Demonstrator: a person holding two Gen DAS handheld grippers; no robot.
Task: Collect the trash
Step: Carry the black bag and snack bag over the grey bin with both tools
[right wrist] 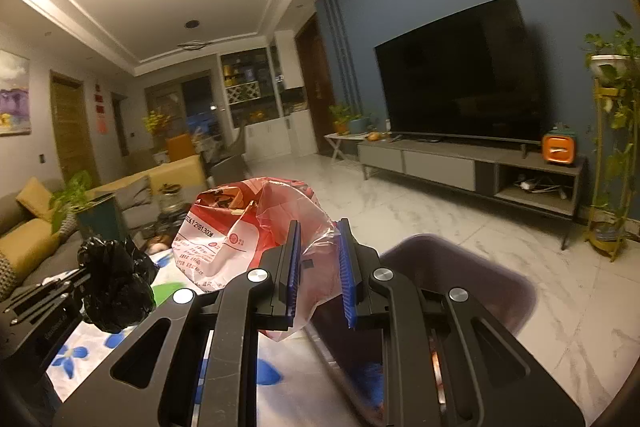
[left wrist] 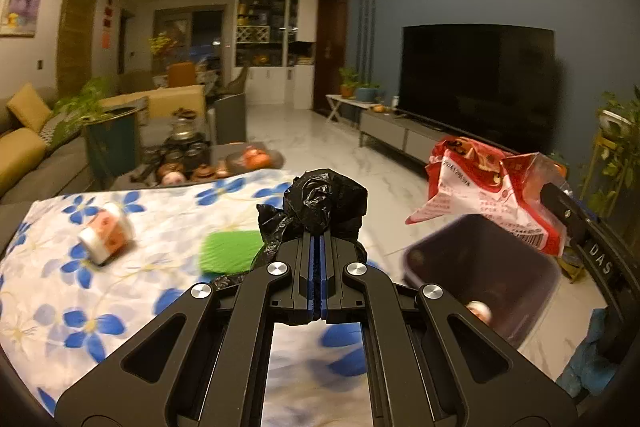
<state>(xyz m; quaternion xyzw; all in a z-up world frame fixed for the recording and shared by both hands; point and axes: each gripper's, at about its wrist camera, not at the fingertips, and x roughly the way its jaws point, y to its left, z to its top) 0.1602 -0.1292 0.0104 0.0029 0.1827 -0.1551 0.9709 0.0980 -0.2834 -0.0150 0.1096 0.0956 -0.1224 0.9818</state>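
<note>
Left wrist view: your left tongs (left wrist: 319, 247) are clamped tight on a crumpled black bag (left wrist: 320, 205), held above the floral-cloth surface (left wrist: 60, 287). A green item (left wrist: 230, 251) and a small blurred white-and-orange item (left wrist: 108, 233) lie on that cloth; the dark bin (left wrist: 480, 267) sits just right.

Right wrist view: your right tongs (right wrist: 320, 267) stand apart, the red snack wrapper (right wrist: 240, 235) loose between them, at the bin's (right wrist: 460, 267) edge.

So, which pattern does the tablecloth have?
White tablecloth with blue flowers, best in the left wrist view.
</note>
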